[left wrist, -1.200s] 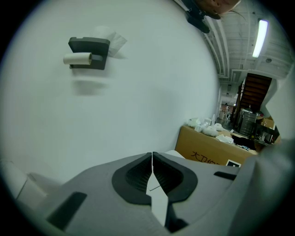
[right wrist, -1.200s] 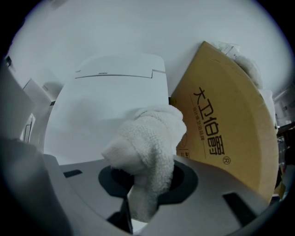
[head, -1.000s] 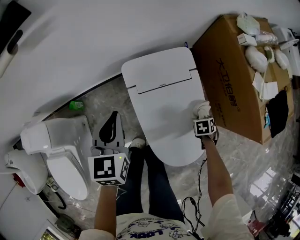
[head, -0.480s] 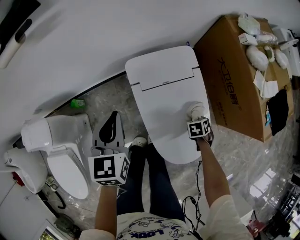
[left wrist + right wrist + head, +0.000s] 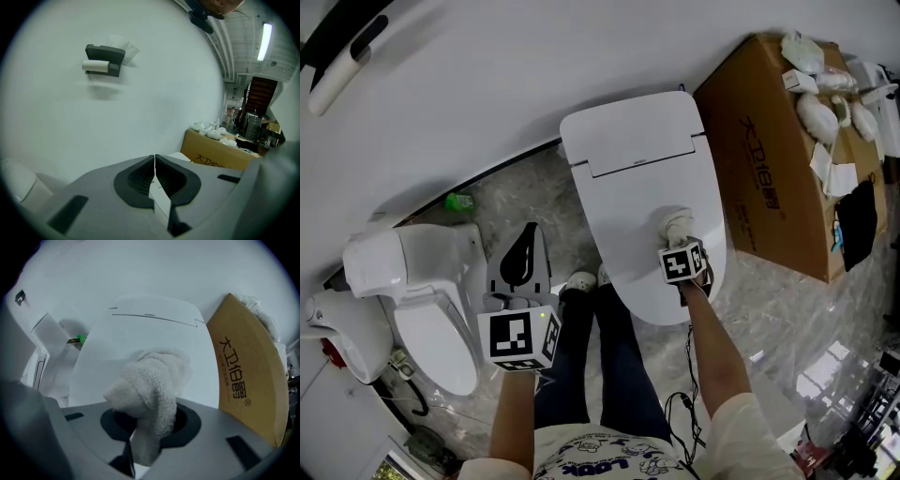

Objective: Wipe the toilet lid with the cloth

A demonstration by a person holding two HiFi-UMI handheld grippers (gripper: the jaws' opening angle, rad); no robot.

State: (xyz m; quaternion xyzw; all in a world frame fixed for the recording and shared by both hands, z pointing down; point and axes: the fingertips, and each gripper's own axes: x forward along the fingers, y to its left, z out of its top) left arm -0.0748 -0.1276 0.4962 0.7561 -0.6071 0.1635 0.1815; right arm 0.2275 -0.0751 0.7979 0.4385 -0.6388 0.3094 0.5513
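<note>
A white toilet with its lid (image 5: 633, 202) down stands at the centre of the head view. My right gripper (image 5: 677, 234) is shut on a bunched white cloth (image 5: 673, 223) that rests on the lid's front right part. In the right gripper view the cloth (image 5: 152, 387) bulges out of the jaws over the lid (image 5: 145, 333). My left gripper (image 5: 523, 262) is held low at the left, off the toilet, its jaws closed together with nothing between them (image 5: 154, 164); it points at a bare white wall.
A brown cardboard box (image 5: 778, 159) with white items on top stands right against the toilet. A second white toilet (image 5: 422, 291) sits at the lower left. The person's legs and shoes (image 5: 586, 281) stand before the bowl. A wall holder (image 5: 104, 60) hangs on the wall.
My right gripper has slid the cloth leftward and a little toward the lid's front edge. The left gripper has stayed where it was.
</note>
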